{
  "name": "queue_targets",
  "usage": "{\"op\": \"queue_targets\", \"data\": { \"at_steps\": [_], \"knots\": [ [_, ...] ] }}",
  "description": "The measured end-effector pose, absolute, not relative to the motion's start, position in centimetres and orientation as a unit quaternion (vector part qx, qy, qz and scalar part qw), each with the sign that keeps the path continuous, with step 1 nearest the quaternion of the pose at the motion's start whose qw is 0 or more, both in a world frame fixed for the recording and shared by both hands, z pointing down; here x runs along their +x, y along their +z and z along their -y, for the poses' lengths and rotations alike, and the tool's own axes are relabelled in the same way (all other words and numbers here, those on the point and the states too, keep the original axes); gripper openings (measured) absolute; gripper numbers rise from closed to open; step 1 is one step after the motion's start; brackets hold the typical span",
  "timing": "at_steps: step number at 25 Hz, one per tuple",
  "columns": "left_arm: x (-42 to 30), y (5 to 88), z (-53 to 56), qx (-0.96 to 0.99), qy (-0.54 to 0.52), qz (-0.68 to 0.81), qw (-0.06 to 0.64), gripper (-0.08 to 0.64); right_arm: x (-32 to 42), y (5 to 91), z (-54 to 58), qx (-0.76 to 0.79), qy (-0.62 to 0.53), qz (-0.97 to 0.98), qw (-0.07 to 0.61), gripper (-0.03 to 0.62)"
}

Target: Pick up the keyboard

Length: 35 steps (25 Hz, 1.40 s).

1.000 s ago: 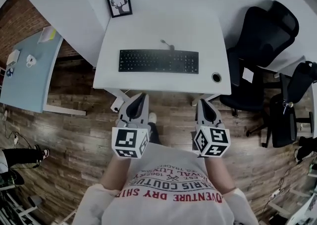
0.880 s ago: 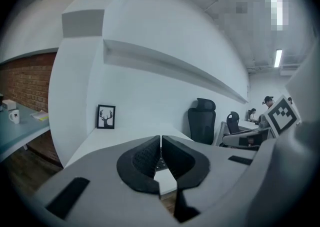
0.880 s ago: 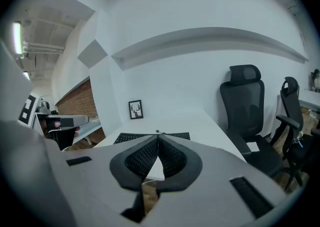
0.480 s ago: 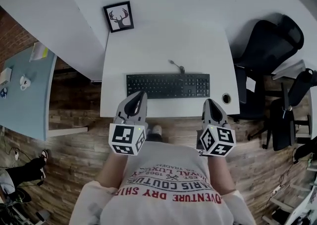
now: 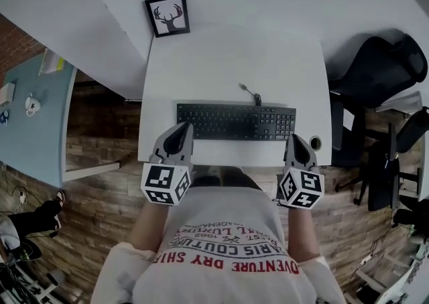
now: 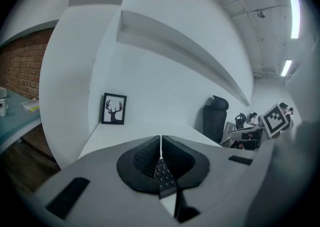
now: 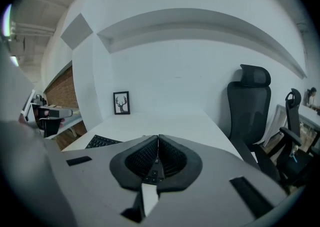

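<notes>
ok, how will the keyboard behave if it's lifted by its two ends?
Probably stiff: the keyboard is a long, flat slab, so it should stay straight rather than sag. It looks thin, so likely light for its length. The cable at its back edge may tug or drag as it rises.

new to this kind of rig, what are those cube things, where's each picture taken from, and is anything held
A person holds a two-jaw gripper in each hand; the marker cubes are part of them. The head view looks down from the person's head. The other two views ride on the left gripper and right gripper, looking along their jaws. On the desk are a black keyboard and a framed deer picture. Both grippers are shut and hold nothing, near the keyboard's ends.
</notes>
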<state>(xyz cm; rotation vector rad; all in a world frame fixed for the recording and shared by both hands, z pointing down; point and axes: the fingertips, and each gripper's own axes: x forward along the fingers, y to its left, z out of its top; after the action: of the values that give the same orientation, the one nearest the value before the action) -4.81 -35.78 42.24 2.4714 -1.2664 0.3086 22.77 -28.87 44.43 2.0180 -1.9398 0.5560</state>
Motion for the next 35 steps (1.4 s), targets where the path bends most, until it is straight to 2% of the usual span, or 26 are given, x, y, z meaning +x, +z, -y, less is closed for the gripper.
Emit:
{"op": "queue_targets", "data": {
  "at_steps": [6,14,15,17,18,20,24,28,35],
  "knots": [
    [-6.1,46.1,37.3,0.852,0.150,0.467,0.181,0.031,24.7,47.4,31.3,0.681,0.210,0.678,0.180,0.026],
    [-7.2,53.9,38.1,0.827,0.212,0.441,0.276,0.032,26.7,53.9,32.9,0.625,0.290,0.689,0.228,0.028],
    [-7.6,54.6,38.4,0.819,0.216,0.448,0.285,0.032,26.9,54.9,32.9,0.614,0.303,0.691,0.233,0.038],
    [-8.3,56.0,38.8,0.803,0.226,0.462,0.300,0.034,27.1,56.7,32.8,0.591,0.327,0.696,0.244,0.171],
    [-8.6,56.6,38.9,0.798,0.231,0.464,0.307,0.044,27.3,57.5,32.6,0.583,0.336,0.696,0.249,0.177],
    [-8.6,57.6,39.0,0.793,0.242,0.459,0.319,0.182,28.0,58.7,32.5,0.577,0.350,0.694,0.253,0.203],
    [-8.7,59.1,40.1,0.784,0.251,0.456,0.338,0.238,29.8,60.2,33.2,0.578,0.378,0.682,0.239,0.243],
    [-9.4,60.5,40.6,0.773,0.252,0.442,0.378,0.262,30.5,61.5,33.9,0.563,0.406,0.681,0.233,0.247],
    [-8.9,62.4,40.4,0.768,0.265,0.408,0.417,0.262,30.4,62.6,34.0,0.528,0.451,0.693,0.197,0.247]
  ]
}}
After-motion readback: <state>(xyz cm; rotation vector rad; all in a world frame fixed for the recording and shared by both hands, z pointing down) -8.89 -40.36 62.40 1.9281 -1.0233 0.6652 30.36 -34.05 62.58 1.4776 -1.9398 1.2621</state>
